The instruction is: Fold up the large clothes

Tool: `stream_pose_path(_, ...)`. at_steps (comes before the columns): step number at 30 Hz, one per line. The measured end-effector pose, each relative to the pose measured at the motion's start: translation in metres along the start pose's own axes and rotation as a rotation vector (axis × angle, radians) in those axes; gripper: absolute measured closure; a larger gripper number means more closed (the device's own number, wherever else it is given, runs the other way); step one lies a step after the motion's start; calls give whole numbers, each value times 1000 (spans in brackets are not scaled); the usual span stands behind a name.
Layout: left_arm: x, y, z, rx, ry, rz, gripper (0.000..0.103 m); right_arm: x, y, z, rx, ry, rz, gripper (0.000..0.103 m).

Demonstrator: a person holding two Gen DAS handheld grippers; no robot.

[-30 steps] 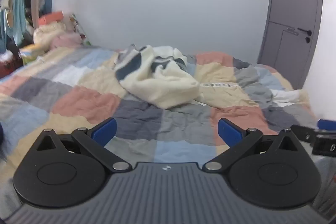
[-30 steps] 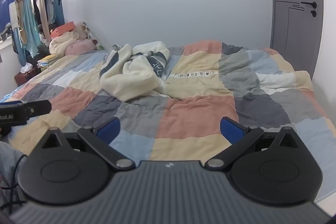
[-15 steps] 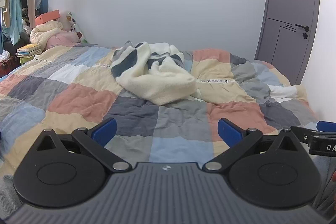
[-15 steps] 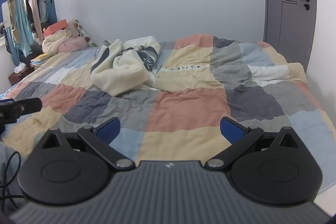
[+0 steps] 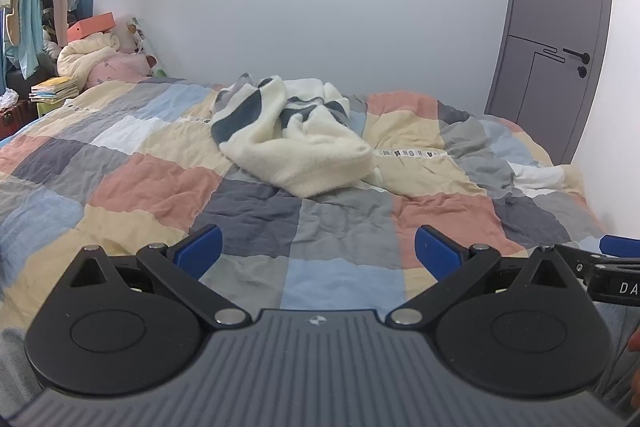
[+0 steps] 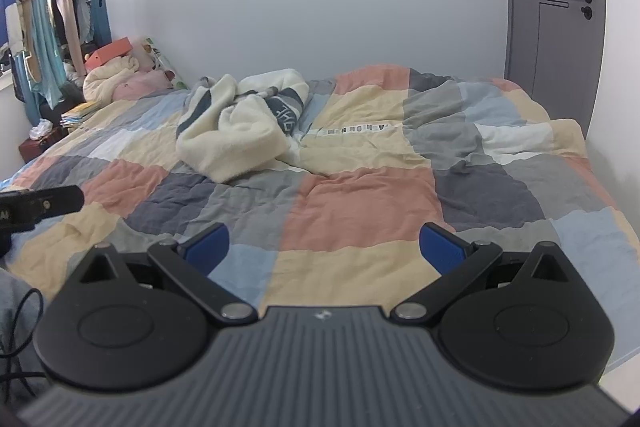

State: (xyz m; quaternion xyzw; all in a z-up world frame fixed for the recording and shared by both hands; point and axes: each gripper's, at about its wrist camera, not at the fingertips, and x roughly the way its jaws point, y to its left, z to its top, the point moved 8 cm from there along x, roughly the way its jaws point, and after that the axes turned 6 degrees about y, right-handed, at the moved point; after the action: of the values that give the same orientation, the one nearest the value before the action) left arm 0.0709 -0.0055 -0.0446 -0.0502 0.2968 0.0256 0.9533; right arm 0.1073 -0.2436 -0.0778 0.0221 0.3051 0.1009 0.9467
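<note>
A cream fleece garment with dark blue and grey stripes (image 5: 298, 137) lies crumpled in a heap on the far half of the bed; the right wrist view shows it left of centre (image 6: 236, 133). My left gripper (image 5: 318, 253) hangs open over the near part of the quilt, well short of the garment, nothing between its blue pads. My right gripper (image 6: 324, 247) is open too, over the quilt's near edge, to the right of the heap. Each gripper shows at the edge of the other's view.
A patchwork quilt (image 5: 160, 183) covers the whole bed (image 6: 360, 203). Folded bedding, pillows and an orange box (image 5: 94, 27) are stacked at the far left by hanging clothes (image 6: 60, 11). A grey door (image 5: 560, 35) stands at the far right. A cable (image 6: 20, 311) loops at lower left.
Both grippers have risen slightly and steadied, so the bed and garment sit lower in view. Both stay open; the garment has not moved.
</note>
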Motion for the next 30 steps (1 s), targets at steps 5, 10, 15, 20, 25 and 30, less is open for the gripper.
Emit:
stream_pose_path(5, 1, 0, 0, 2, -1, 1, 0, 1, 1, -1, -2, 2, 2, 0)
stream_pose_path(10, 0, 0, 0, 2, -3, 1, 0, 2, 1, 0, -7, 2, 3, 0)
stream_pose_path(15, 2, 0, 0, 4, 0, 4, 0, 4, 2, 0, -12, 7, 3, 0)
stream_pose_path(20, 3, 2, -1, -3, 1, 2, 0, 5, 3, 0, -13, 5, 6, 0)
stream_pose_path(25, 3, 4, -2, 0, 4, 3, 0, 9, 4, -3, -10, 9, 5, 0)
stream_pose_path(30, 5, 8, -6, -1, 14, 6, 0, 11, 5, -3, -15, 9, 14, 0)
